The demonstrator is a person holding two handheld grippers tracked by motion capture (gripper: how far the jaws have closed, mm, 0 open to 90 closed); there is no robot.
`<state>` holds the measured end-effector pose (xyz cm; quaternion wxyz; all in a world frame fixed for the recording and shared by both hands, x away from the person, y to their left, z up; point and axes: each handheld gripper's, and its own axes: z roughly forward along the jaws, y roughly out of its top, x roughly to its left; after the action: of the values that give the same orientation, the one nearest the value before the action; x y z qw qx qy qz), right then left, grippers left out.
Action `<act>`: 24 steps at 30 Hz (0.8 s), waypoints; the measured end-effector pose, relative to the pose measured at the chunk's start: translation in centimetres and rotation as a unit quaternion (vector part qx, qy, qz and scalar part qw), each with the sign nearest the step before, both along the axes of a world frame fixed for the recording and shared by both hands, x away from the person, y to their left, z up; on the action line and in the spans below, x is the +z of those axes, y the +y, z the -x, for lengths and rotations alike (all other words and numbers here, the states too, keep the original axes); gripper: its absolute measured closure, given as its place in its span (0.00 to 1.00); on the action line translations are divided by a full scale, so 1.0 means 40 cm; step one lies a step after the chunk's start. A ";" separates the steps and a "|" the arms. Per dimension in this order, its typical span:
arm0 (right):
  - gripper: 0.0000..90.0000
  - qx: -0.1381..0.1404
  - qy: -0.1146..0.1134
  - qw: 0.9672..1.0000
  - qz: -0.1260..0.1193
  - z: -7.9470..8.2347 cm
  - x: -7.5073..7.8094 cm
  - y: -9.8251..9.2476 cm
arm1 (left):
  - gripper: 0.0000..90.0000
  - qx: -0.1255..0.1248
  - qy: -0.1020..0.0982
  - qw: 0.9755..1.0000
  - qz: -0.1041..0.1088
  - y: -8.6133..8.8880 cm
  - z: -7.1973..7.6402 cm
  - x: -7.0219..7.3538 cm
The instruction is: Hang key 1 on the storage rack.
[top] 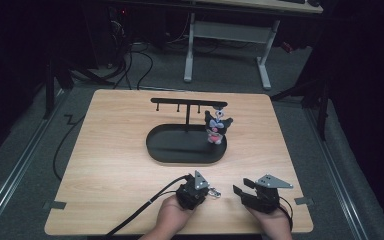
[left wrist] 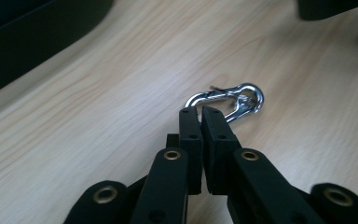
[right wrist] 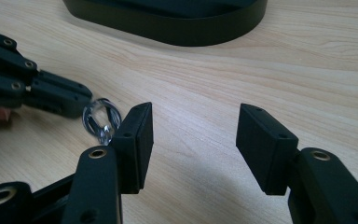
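Right now our left gripper (left wrist: 201,111) pinches one end of the metal clasp (left wrist: 228,100) low over the table (top: 115,150); our right gripper (right wrist: 193,123) waits spread alongside. With so narrow a hold, we judge the clasp could swivel or slip out when lifted toward the rack (top: 187,103).

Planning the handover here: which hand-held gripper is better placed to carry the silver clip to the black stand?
Left. The left hand-held gripper is already shut on the silver clip. The right hand-held gripper stands open beside it, holding nothing. The black stand lies ahead.
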<state>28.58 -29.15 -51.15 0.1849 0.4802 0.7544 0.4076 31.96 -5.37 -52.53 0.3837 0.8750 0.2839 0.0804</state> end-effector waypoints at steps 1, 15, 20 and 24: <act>0.52 0.000 0.000 1.000 0.000 -0.002 -0.001 -0.001 | 0.97 -0.003 0.001 1.000 0.003 -0.010 0.001 -0.001; 0.52 -0.005 0.009 1.000 0.002 -0.006 -0.006 0.002 | 0.95 -0.021 0.013 0.999 0.026 -0.003 0.027 0.004; 0.52 -0.006 0.008 1.000 -0.001 -0.002 -0.005 -0.001 | 0.96 -0.027 0.020 0.999 0.024 -0.050 0.022 0.000; 0.52 -0.005 0.008 1.000 -0.001 -0.005 -0.006 -0.007 | 0.96 -0.030 0.021 0.999 0.022 -0.071 0.016 -0.002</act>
<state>28.79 -29.42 -51.40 0.1806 0.4877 0.7531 0.4030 31.30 -8.19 -52.60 0.3988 0.8761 0.2674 0.0439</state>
